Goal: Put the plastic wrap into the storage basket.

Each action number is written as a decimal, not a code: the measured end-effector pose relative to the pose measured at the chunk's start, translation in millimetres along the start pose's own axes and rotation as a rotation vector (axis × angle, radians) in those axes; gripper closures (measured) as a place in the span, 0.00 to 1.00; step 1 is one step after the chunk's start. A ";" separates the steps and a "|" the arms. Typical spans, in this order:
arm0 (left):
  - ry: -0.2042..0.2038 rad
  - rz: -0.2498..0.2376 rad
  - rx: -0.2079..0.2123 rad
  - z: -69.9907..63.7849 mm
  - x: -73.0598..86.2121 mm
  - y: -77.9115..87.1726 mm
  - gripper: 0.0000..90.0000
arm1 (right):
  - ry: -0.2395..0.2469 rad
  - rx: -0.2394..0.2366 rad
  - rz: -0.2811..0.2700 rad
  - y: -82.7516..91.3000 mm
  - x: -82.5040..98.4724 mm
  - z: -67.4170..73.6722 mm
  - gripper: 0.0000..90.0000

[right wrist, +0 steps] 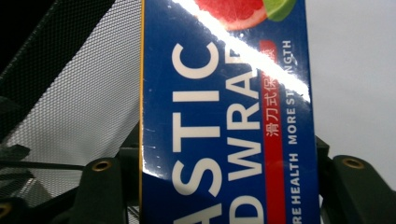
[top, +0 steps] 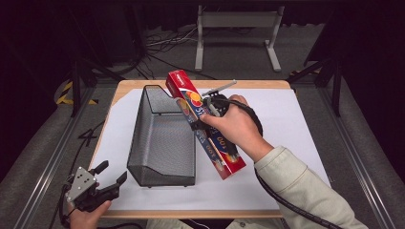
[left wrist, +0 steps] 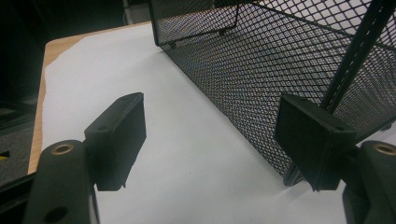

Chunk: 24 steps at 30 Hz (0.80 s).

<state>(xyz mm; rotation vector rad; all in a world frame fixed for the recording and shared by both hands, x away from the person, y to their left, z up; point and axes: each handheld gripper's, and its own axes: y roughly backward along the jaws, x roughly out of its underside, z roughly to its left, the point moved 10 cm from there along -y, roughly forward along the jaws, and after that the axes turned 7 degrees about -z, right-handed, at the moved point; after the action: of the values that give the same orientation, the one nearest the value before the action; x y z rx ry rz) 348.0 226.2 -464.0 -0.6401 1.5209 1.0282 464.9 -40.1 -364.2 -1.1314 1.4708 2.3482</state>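
Plastic wrap box [top: 205, 125] is clamped across its width by the right gripper [top: 203, 116], tilted just beside the mesh basket [top: 162, 138]. Its raised end could be caught on the basket rim. Left gripper [top: 111, 177] is held open, empty.

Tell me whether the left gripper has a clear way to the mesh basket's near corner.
Probably yes: the left gripper is open beside the mesh basket, with only bare white paper between them.

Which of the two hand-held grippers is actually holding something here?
The right hand-held gripper: its jaws clamp the plastic wrap box beside the mesh basket. The left hand-held gripper is open and empty.
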 end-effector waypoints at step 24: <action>-0.004 -0.010 0.010 -1.6 -2.3 0.7 0.29 | -0.096 -0.069 0.081 -51.1 7.7 41.3 0.44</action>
<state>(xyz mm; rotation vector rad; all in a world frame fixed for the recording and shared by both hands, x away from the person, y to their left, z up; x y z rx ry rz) 347.1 224.8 -461.6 -0.6381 1.5170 1.0134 462.9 17.9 -395.9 -0.9764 1.4401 2.4875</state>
